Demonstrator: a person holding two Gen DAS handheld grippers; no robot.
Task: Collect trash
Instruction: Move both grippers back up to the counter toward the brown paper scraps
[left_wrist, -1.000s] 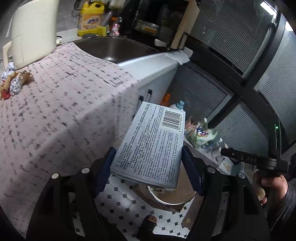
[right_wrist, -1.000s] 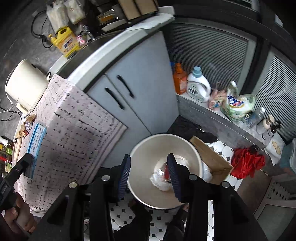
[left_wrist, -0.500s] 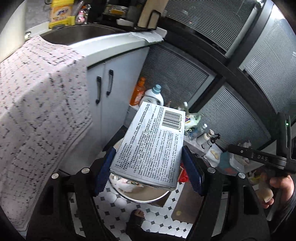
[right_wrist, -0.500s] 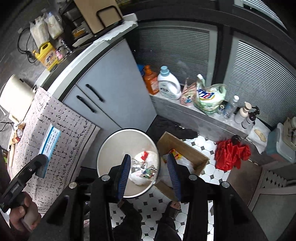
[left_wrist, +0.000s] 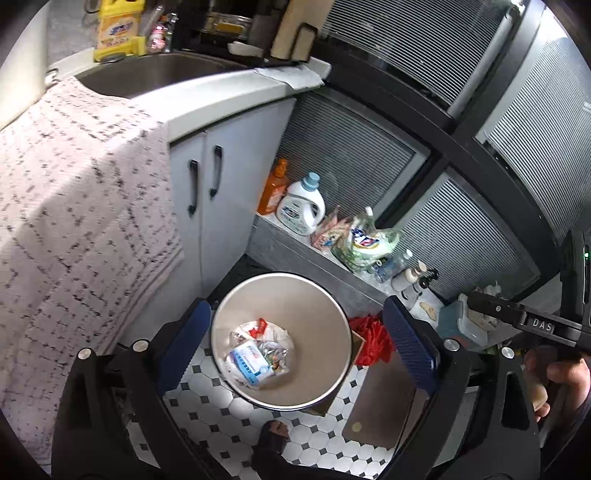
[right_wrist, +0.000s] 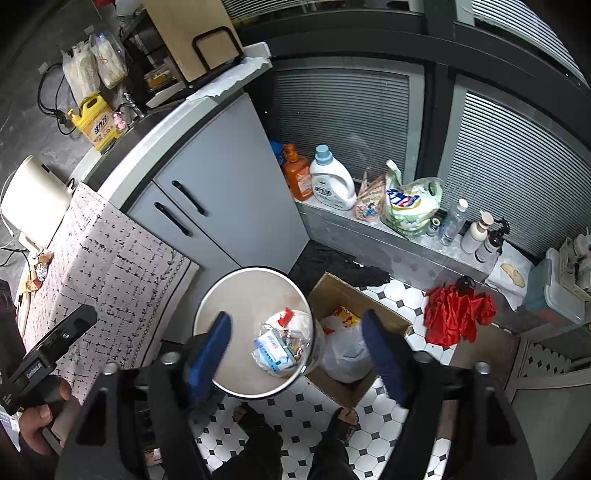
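A round steel trash bin (left_wrist: 325, 314) stands on the tiled floor by the cabinet; it also shows in the right wrist view (right_wrist: 221, 299). A blue and white box (left_wrist: 248, 360) lies in it on top of wrappers, also seen in the right wrist view (right_wrist: 272, 349). My left gripper (left_wrist: 295, 343) is open and empty above the bin. My right gripper (right_wrist: 299, 349) is open and empty, also above the bin. More wrappers (right_wrist: 41, 271) lie on the patterned tablecloth (right_wrist: 107, 266) by the kettle.
A cardboard box (right_wrist: 369, 299) holding a white bag stands right of the bin. A red cloth (right_wrist: 458, 314) lies on the floor. Detergent bottles (right_wrist: 330, 181) and bags line a low ledge. White cabinet doors (right_wrist: 221, 199) stand behind the bin. My feet are below.
My left gripper swung from the table to over the bin, opened, and the box dropped into the bin. My right gripper opened wider.
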